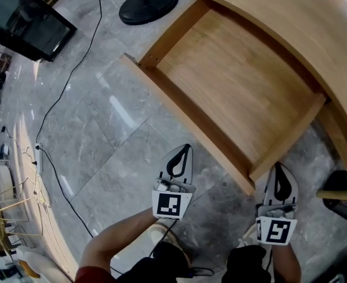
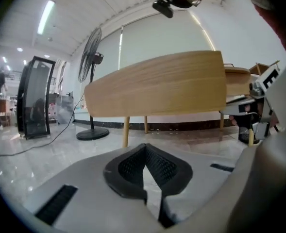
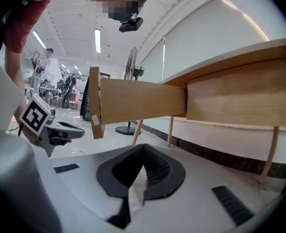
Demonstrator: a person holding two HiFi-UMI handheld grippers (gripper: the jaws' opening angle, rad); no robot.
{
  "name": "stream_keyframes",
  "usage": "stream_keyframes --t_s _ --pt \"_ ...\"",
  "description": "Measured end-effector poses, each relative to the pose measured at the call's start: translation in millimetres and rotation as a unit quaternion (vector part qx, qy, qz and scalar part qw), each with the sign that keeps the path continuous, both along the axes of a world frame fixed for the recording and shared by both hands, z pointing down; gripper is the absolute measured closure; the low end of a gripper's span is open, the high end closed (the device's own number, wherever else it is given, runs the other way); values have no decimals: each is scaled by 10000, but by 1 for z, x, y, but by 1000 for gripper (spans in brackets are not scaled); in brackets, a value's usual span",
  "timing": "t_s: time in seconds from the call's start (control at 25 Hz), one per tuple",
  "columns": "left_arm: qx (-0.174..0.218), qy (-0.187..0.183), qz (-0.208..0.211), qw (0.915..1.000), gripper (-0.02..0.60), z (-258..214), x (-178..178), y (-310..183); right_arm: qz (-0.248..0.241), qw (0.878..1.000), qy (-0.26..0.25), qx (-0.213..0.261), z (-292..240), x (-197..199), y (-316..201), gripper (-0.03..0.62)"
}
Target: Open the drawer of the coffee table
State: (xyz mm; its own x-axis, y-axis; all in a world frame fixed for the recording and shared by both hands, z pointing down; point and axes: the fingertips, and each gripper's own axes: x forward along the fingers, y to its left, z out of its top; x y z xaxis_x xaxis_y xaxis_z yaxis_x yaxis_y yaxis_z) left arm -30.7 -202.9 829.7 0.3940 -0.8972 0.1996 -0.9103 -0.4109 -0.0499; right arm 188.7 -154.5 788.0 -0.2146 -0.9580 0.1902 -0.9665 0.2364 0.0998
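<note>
The light wooden drawer (image 1: 232, 81) already stands pulled far out of the coffee table (image 1: 303, 22), its bare, empty bottom open to the head view and its long front board running from about 10 o'clock to 4 o'clock across the middle of that view. By the look of it the opening is done, or all but done; at most a last short pull would be left, and whether the drawer has reached its stop cannot be told. The left gripper (image 1: 182, 155) hovers over the grey stone floor (image 1: 102, 140) at about 6 o'clock, just short of the front board and not touching it; in its own view the jaws are pressed together with nothing between them (image 2: 145, 147), and the board fills the view ahead at 12 o'clock. The right gripper (image 1: 279, 173) sits at about 5 o'clock, close to the drawer's near corner but apart from it; its jaws also meet at the tips and carry nothing (image 3: 143, 147). A black round fan base (image 1: 148, 5) stands at 12 o'clock.
</note>
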Motion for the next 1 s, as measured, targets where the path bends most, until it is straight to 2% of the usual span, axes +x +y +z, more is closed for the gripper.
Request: stream_keyframes --t_s 0.08,0.2,0.36,0.52,0.64,0.72,0.92,1.0 --pt "79 -19 -5 10000 575 -29 -3 9 8 9999 80 -150 -19 3 6 599" --pt "-8 -17 -150 9999 575 -82 -13 24 -66 9989 240 -395 -65 4 17 599" --pt "-73 -43 -206 9998 575 -176 -29 40 10 9973 234 -699 -153 -6 27 599" --pt "27 -232 -382 9990 575 -284 -56 43 -111 9967 80 -794 -253 -31 11 599" --pt "-259 340 -808 9958 575 -371 -76 51 -228 9969 -9 -757 -338 -50 1 599" --pt "-437 532 -974 9929 575 -422 -89 57 -407 9970 84 -660 -397 -65 -7 599" --pt "-625 636 -1356 9867 575 -544 -119 71 -740 9963 103 -419 -530 -97 -16 599" --pt "-569 649 -1515 9847 575 -595 -130 77 -833 9959 51 -343 -582 -107 -15 599"
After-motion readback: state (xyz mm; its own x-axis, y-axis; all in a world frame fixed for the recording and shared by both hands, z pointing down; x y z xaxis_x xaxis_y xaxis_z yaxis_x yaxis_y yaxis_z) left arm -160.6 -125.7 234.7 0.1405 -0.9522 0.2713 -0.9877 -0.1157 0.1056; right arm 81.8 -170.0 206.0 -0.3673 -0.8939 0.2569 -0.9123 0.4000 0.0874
